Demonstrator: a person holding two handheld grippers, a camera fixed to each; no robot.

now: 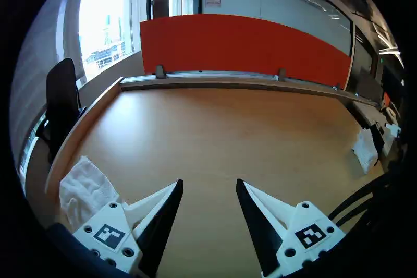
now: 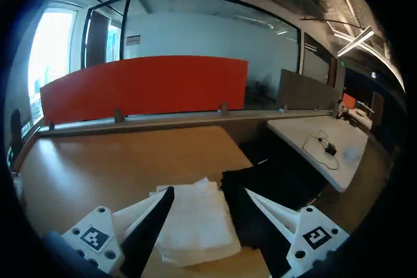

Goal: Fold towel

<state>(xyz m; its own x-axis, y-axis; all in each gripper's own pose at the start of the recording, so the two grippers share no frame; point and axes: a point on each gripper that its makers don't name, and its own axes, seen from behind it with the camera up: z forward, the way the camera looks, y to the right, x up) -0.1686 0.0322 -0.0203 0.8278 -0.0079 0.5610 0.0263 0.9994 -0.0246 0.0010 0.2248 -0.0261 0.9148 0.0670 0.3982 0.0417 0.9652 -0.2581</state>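
In the left gripper view, my left gripper (image 1: 208, 194) stands open above the bare wooden desk (image 1: 219, 132), nothing between its fingers. A crumpled white towel (image 1: 83, 192) lies at the desk's left edge, just left of the left finger. Another white towel (image 1: 366, 148) sits at the far right edge. In the right gripper view, my right gripper (image 2: 208, 200) hovers open over a neatly folded white towel stack (image 2: 195, 220) lying at the desk's right edge (image 2: 229, 145). The left finger overlaps the stack's left side; I cannot tell if it touches.
An orange divider panel (image 1: 240, 43) runs along the desk's back. A black office chair (image 1: 61, 100) stands left of the desk by the window. Right of the desk is a dark gap, then a white table (image 2: 323, 147) with a cable and a small device.
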